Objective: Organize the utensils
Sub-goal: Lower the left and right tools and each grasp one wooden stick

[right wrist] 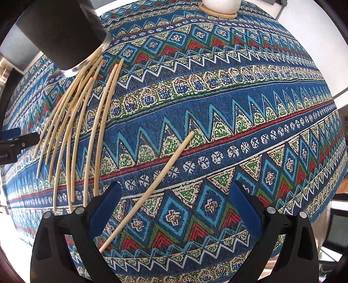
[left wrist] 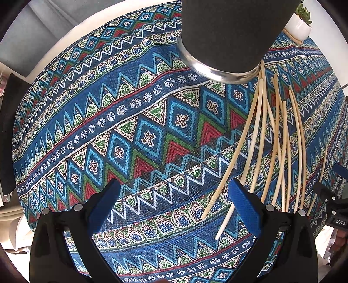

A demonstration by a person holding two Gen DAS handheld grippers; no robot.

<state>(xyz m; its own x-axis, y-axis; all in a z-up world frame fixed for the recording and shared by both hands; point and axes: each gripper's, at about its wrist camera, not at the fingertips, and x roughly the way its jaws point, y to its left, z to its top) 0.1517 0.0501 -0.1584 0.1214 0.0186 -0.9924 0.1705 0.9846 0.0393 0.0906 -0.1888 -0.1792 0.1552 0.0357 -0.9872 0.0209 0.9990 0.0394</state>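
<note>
Several pale wooden chopsticks (left wrist: 280,139) lie fanned out on the patterned tablecloth, their far ends by a dark cylindrical holder with a metal rim (left wrist: 226,37). My left gripper (left wrist: 174,196) is open and empty just left of the nearest sticks. In the right wrist view the same bundle (right wrist: 71,130) and holder (right wrist: 63,32) are at the upper left. One single chopstick (right wrist: 150,189) lies apart, slanting between the open fingers of my right gripper (right wrist: 174,196), which holds nothing.
The blue, red and green patterned tablecloth (left wrist: 130,122) covers the table. A white pot with a succulent (left wrist: 301,21) on a round coaster stands at the back; its base also shows in the right wrist view (right wrist: 219,5). The other gripper (left wrist: 332,209) shows at the right edge.
</note>
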